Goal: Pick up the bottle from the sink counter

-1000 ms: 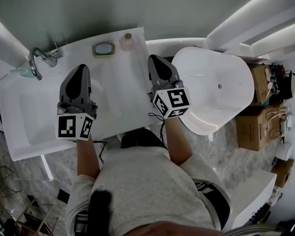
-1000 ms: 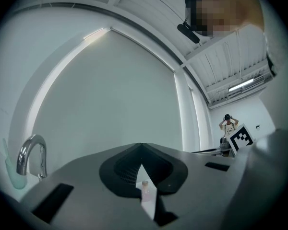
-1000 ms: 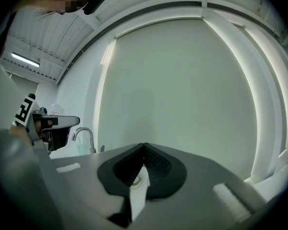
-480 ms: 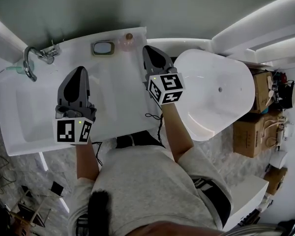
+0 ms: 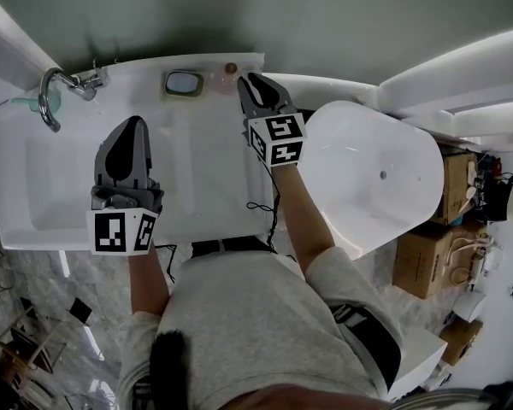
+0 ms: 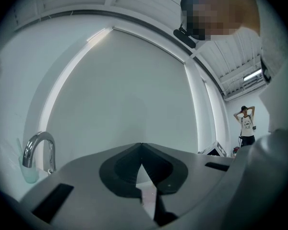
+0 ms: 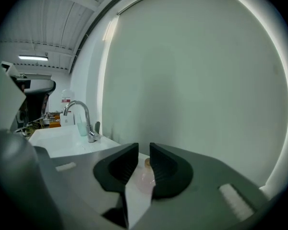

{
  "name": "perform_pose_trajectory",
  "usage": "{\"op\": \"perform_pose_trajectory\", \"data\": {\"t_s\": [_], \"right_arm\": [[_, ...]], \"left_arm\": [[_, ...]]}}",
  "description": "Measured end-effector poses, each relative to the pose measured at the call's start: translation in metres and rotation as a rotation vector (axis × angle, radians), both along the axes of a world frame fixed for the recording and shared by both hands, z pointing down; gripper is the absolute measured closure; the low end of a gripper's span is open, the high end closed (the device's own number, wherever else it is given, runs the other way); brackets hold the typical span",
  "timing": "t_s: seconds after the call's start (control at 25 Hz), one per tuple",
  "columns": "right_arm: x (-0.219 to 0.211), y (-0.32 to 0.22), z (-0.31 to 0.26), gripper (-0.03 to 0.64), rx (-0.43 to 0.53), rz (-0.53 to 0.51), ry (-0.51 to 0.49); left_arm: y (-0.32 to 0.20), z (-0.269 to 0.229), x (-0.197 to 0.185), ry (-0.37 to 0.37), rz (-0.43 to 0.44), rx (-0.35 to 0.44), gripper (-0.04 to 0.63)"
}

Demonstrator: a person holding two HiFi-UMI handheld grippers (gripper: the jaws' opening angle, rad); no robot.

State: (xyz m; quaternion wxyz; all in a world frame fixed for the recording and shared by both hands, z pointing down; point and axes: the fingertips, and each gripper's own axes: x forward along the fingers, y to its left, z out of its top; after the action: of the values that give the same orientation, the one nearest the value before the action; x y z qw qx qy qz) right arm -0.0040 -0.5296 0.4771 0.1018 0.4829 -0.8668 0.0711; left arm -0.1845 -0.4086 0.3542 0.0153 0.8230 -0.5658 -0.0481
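A small pink bottle [image 5: 231,68] with a brown cap stands at the back edge of the white sink counter [image 5: 201,169], against the wall. My right gripper [image 5: 247,83] points at it from just in front and to the right, tips close to it. In the right gripper view the bottle [image 7: 146,177] shows through the narrow gap of the opening jaws [image 7: 144,152], beyond the pads and untouched. My left gripper [image 5: 130,127] hovers over the counter's middle, well left of the bottle. Its jaws [image 6: 142,150] are shut and hold nothing.
A soap dish [image 5: 181,83] lies left of the bottle. A chrome faucet [image 5: 56,92] and a teal cup [image 5: 30,102] stand at the sink's far left corner. A white bathtub [image 5: 376,173] sits right of the counter, with cardboard boxes [image 5: 427,254] beyond. A person [image 6: 246,123] stands far off.
My right gripper has moved forward along the counter's right side up to the bottle, and its jaws have parted. The left gripper has held its place.
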Motion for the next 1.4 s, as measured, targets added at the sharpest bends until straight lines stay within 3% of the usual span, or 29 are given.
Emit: {"op": "perform_pose_trajectory", "data": {"t_s": [0.72, 1.12, 1.4], "right_arm": [[-0.021, -0.052, 0.072, 0.398, -0.106, -0.115, 0.105], [-0.033, -0.064, 0.109, 0.39, -0.146, -0.122, 0.13], [-0.036, -0.074, 0.112, 0.393, -0.112, -0.099, 0.112]], "left_arm": [[-0.004, 0.021, -0.009, -0.035, -0.119, -0.066, 0.588], [-0.002, 0.031, -0.02, -0.05, -0.178, -0.094, 0.588], [-0.003, 0.038, -0.026, -0.062, -0.202, -0.117, 0.588]]}}
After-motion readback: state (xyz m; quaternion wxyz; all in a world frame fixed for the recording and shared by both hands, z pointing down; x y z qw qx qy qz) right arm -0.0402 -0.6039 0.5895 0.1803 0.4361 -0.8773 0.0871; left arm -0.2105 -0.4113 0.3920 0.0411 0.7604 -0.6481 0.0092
